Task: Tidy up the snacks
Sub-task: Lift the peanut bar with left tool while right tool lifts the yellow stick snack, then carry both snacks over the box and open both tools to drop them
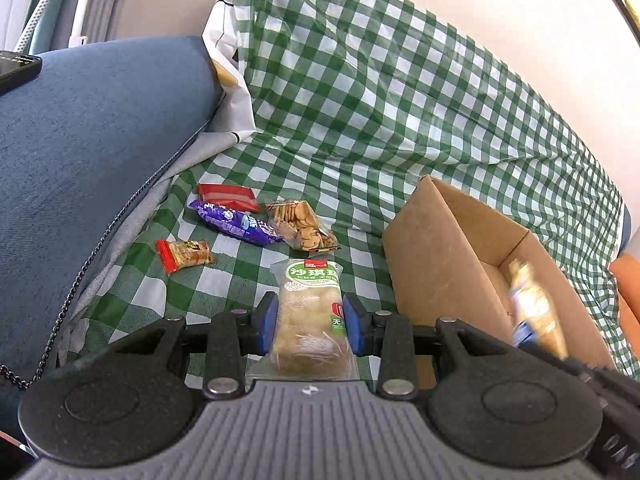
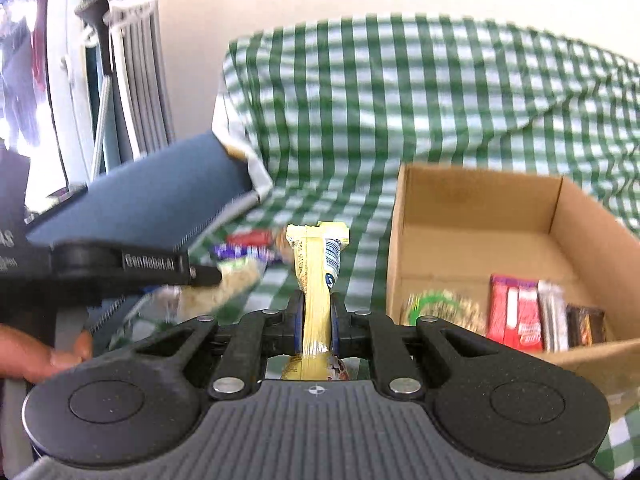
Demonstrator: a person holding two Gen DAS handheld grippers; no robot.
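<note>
- Partly done: cardboard box [image 2: 476, 216] right of the right gripper [image 2: 316, 320] already holds about 5 snacks, among them a red packet [image 2: 514, 312] and a dark bar [image 2: 586, 326].
- Left gripper [image 1: 310, 320]: jaws partly open, pads pressing a green-label rice-cake pack [image 1: 312, 312], lifted off the green checked cloth [image 1: 360, 100].
- Right gripper: jaws nearly shut, pinching a yellow snack bar [image 2: 318, 280] upright.
- Left to do: 4 snacks ahead-left of the left jaws: red packet [image 1: 228, 196], purple pack [image 1: 236, 222], cracker bag [image 1: 300, 224], small red-end snack [image 1: 186, 254].
- In the way: blue cushion [image 1: 88, 140] left; both grippers sit close, box wall near.
</note>
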